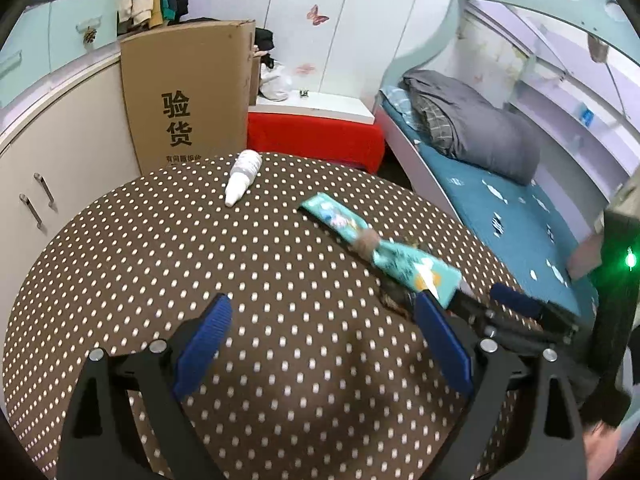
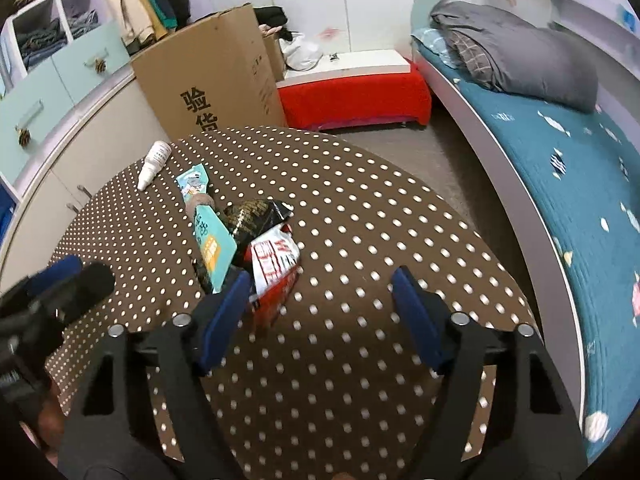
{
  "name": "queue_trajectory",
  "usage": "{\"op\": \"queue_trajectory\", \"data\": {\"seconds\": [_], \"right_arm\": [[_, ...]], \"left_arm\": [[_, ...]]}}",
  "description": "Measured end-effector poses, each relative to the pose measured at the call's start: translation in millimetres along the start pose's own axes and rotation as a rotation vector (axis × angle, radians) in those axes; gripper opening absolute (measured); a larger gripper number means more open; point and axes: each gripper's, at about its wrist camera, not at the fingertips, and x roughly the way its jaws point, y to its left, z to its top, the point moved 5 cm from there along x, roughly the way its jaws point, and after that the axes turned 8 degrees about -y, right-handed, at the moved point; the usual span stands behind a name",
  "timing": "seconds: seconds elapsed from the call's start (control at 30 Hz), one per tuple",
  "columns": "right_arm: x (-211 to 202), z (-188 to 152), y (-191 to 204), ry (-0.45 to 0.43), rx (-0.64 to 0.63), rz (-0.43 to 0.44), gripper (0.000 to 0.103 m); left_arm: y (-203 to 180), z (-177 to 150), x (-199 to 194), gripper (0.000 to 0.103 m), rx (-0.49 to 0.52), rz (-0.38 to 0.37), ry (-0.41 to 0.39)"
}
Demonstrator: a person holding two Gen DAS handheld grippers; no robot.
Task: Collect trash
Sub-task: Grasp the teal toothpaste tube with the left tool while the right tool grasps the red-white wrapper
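On the dotted brown surface (image 2: 360,220) the trash lies in a loose cluster: a teal wrapper (image 2: 208,236), a dark crumpled bag (image 2: 256,216) and a red-and-white packet (image 2: 276,264) overlapping, with a small white bottle (image 2: 154,162) apart toward the far edge. The right gripper (image 2: 320,300) hangs over them, jaws well apart and empty (left finger just beside the packet). The left gripper (image 1: 320,320) is likewise wide and empty. The cardboard box (image 2: 216,76) behind hides its contents.
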Motion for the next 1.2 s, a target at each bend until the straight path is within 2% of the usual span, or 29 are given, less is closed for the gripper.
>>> {"op": "queue_trajectory", "data": {"seconds": [0.07, 0.1, 0.13, 0.2, 0.3, 0.43, 0.47, 0.5, 0.57, 0.7, 0.87, 1.2], "right_arm": [[4.4, 2.5, 4.1, -0.009, -0.016, 0.005, 0.065], [5.9, 3.4, 5.7, -0.015, -0.028, 0.003, 0.059], [7.1, 4.0, 6.4, -0.018, -0.035, 0.002, 0.043], [8.3, 4.8, 4.6, -0.019, -0.034, -0.008, 0.025], [6.1, 3.0, 3.4, -0.023, -0.015, 0.013, 0.025], [-5.8, -0.5, -5.8, -0.039, 0.025, 0.035, 0.025], [-9.2, -1.8, -8.2, -0.039, 0.036, 0.048, 0.025], [-12.0, -2.8, -10.3, -0.04, 0.046, 0.056, 0.025], [-21.7, -5.6, -15.2, -0.054, 0.072, 0.078, 0.025], [-36.6, -14.7, -17.9, -0.059, 0.083, 0.096, 0.025], [-55.0, -27.9, -19.8, -0.058, 0.091, 0.109, 0.025], [-98.7, -77.8, -10.0, -0.037, 0.12, 0.143, 0.025]], "left_arm": [[-4.2, 7.3, 10.1, 0.091, -0.002, 0.003, 0.0], [-6.3, 10.4, 14.0, 0.091, 0.002, 0.005, -0.004], [-9.1, 13.6, 17.8, 0.091, 0.007, 0.007, -0.006], [-16.6, 21.5, 27.9, 0.091, 0.02, 0.01, -0.01], [-25.3, 28.8, 49.3, 0.091, 0.052, 0.045, -0.004], [-25.3, 25.6, 83.1, 0.089, 0.041, 0.069, 0.065], [-24.1, 24.0, 87.8, 0.078, 0.03, 0.059, 0.076], [-24.9, 25.6, 87.0, 0.058, 0.032, 0.045, 0.056], [-30.0, 24.7, 85.4, 0.036, 0.044, -0.02, 0.073], [-30.5, 14.7, 73.2, 0.024, 0.07, -0.086, 0.086], [-17.4, -8.7, 37.6, 0.022, 0.092, -0.146, 0.085], [9.3, -57.0, -37.8, 0.022, 0.127, -0.166, 0.073]]}}
